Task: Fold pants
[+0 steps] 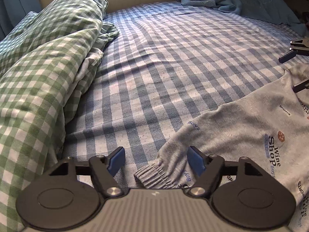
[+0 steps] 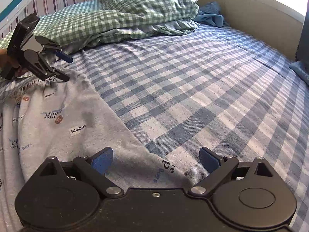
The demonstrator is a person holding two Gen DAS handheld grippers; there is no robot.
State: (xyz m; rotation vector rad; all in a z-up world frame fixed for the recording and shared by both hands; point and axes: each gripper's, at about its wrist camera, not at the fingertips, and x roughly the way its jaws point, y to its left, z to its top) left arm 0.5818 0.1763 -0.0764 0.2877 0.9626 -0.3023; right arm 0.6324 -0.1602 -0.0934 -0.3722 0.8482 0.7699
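Grey printed pants (image 1: 247, 119) lie flat on the blue checked bed sheet (image 1: 173, 58). In the left wrist view my left gripper (image 1: 155, 159) is open, its jaws on either side of the ribbed leg cuff (image 1: 154, 176), just above it. The right gripper (image 1: 295, 71) shows at the far right edge, open over the waist end. In the right wrist view my right gripper (image 2: 156, 161) is open above the edge of the pants (image 2: 63, 119), and the left gripper (image 2: 64, 68) is open at the far end of the pants.
A green checked duvet (image 1: 42, 67) is bunched along the left of the bed; it also shows at the back in the right wrist view (image 2: 125, 13). A blue cloth (image 1: 231, 0) lies crumpled at the far corner. The bed frame wall (image 2: 260, 19) runs behind.
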